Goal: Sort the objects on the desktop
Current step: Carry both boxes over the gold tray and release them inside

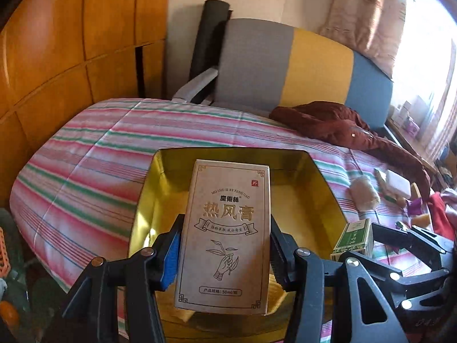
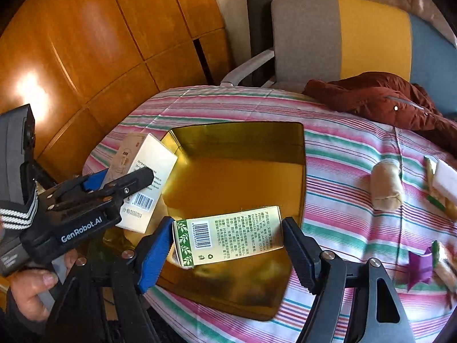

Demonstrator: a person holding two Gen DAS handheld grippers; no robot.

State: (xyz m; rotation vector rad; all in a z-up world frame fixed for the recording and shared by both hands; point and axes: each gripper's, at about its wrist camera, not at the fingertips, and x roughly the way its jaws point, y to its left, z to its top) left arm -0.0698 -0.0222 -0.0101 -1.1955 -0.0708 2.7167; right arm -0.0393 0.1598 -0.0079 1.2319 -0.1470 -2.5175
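My left gripper [image 1: 225, 253] is shut on a tall beige carton with Chinese print [image 1: 227, 234], held upright above the near-left part of a gold tin tray [image 1: 322, 200]. In the right wrist view the left gripper [image 2: 125, 180] holds that carton [image 2: 145, 183] at the tray's left rim. My right gripper [image 2: 228, 237] is shut on a green-and-white box with a barcode [image 2: 228, 234], held lying sideways over the near part of the gold tray [image 2: 245, 143]. That green box also shows in the left wrist view [image 1: 354, 237].
The tray sits on a table with a striped pink-green cloth [image 2: 357, 223]. A maroon jacket [image 2: 380, 100] lies at the back right. A beige roll [image 2: 385, 185], a white block [image 2: 445, 180] and a purple paper star [image 2: 420, 265] lie right. A chair [image 2: 308, 31] stands behind.
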